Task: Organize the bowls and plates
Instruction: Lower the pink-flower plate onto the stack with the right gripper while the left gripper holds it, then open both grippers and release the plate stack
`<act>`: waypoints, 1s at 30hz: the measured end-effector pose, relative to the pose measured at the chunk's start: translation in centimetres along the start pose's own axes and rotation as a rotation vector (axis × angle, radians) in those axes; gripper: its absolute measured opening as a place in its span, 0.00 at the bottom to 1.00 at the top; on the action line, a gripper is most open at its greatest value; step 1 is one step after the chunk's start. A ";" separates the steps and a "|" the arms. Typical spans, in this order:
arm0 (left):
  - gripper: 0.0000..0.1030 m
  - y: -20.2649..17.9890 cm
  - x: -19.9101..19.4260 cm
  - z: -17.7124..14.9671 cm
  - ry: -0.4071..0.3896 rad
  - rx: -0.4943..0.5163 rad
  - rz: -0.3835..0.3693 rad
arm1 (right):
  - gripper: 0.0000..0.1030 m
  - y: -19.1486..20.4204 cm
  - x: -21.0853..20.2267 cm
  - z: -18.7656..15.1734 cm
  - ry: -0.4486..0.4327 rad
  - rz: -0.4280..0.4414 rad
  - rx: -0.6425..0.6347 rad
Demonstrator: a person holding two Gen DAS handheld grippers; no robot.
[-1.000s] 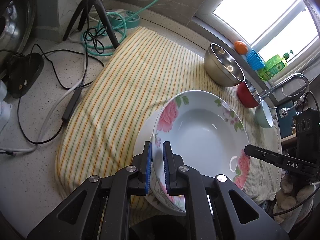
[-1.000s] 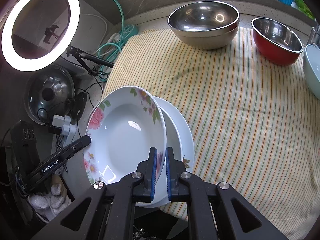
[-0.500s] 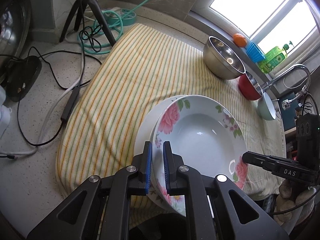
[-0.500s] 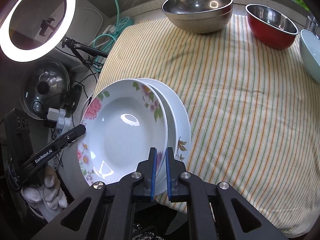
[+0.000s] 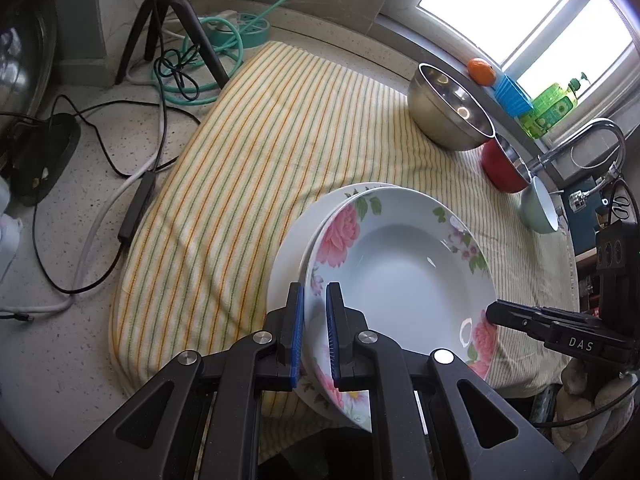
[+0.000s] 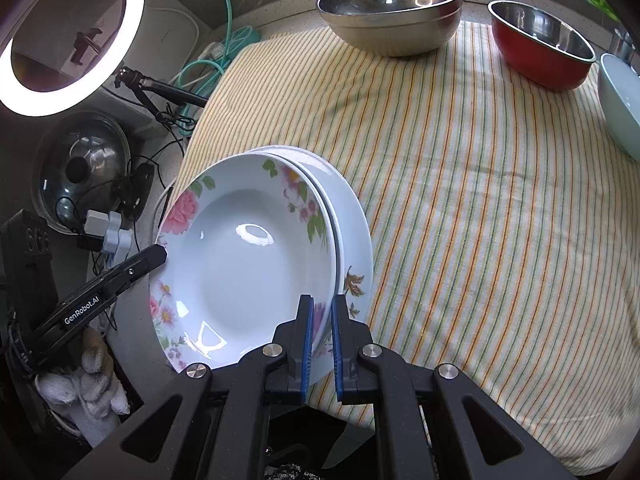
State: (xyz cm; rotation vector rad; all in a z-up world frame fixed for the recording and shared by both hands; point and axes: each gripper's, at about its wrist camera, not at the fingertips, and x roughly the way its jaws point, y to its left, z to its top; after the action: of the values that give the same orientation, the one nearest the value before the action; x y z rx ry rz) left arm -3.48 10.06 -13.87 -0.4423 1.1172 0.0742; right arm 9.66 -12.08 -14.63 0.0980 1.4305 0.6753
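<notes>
Both grippers pinch the same deep white plate with pink roses painted on its rim (image 5: 400,280), one on each side. The left gripper (image 5: 315,334) has its blue-padded fingers (image 5: 297,320) closed narrowly over the rim nearest it, and the right gripper (image 6: 321,344) clamps the opposite rim in the same way, so each one's black tip shows across the dish from the other. Directly beneath the flowered plate, and offset a little towards the far side of it, lies a plainer white plate with a small brown leaf motif (image 6: 354,248); whether the two touch is hard to tell. Both sit over the near corner of a yellow-and-green striped cloth (image 5: 248,152) spread on the speckled counter (image 5: 60,340). Well ahead of the grippers, along the far edge of the cloth, stand a large stainless steel bowl (image 6: 390,10), a red bowl with a steel interior (image 6: 540,50) beside it, and a pale green ceramic bowl (image 6: 622,100) at the end.
</notes>
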 end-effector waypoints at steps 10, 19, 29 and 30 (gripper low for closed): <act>0.09 0.0 0.4 -0.1 0.002 0.010 0.007 | 0.08 0.1 0.2 0.1 -0.004 -0.024 -0.021; 0.09 0.0 0.4 0.0 0.002 0.020 0.004 | 0.10 0.6 0.6 0.1 -0.001 -0.062 -0.058; 0.09 -0.3 0.4 0.0 -0.001 0.039 0.019 | 0.10 0.7 0.7 0.3 0.000 -0.071 -0.062; 0.09 -0.2 0.4 0.0 0.002 0.035 0.014 | 0.10 0.7 0.6 0.3 -0.003 -0.070 -0.064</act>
State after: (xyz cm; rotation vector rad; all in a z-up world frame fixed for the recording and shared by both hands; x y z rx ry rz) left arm -3.28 9.84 -14.16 -0.4035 1.1215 0.0661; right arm 9.66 -11.10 -14.77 -0.0011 1.4020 0.6618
